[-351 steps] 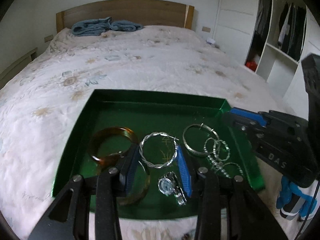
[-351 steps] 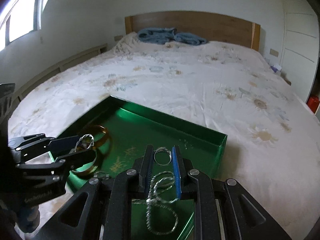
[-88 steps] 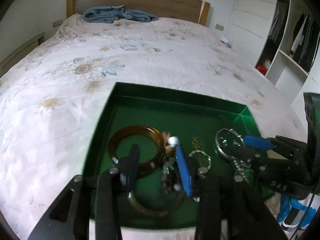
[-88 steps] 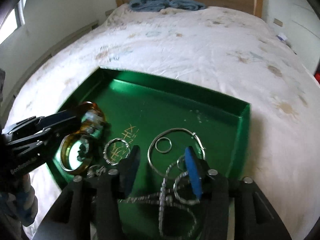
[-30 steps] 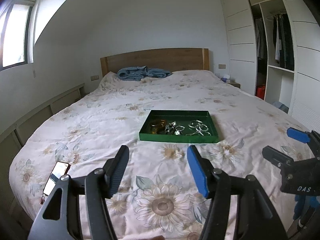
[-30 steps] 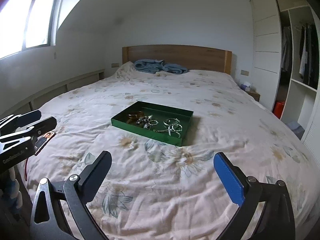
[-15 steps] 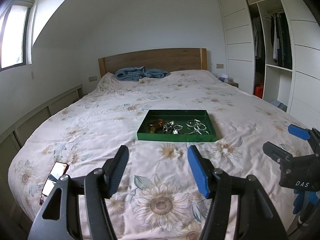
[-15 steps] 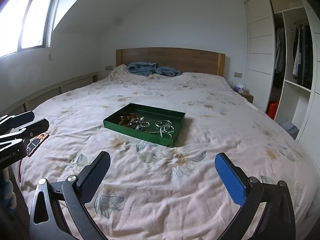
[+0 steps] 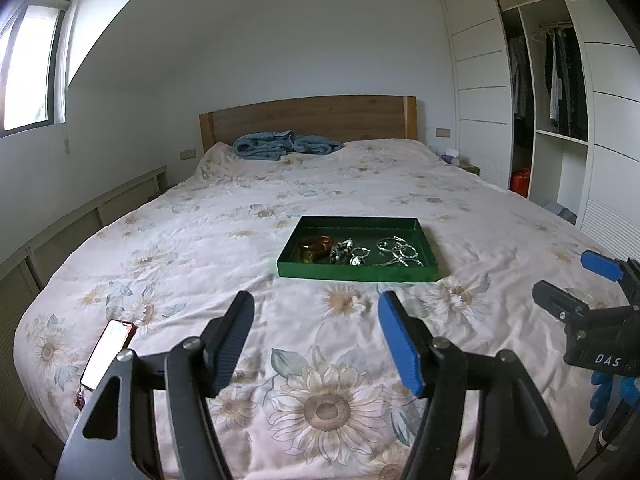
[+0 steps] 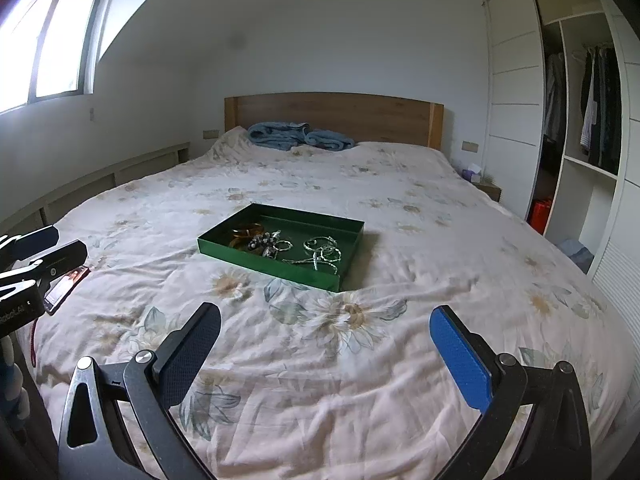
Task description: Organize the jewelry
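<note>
A phone is seen lying face-up at the lower left of the left wrist view, on the floral bedspread near the bed's edge. Across the bottom of the same frame, the left gripper is held level above the bedspread, its fingers spread apart and nothing held between them, pointed toward the green tray at centre frame. Inside the tray, amber bangles are grouped at its left, a dark beaded piece in the middle, and silver rings and chains at its right. The right gripper is visible at the right edge, held apart from the tray.

In the right wrist view, the right gripper is shown along the bottom edge, released wide with nothing between its fingers, well short of the tray. A folded blue blanket is seen by the wooden headboard, and an open wardrobe fills the right side.
</note>
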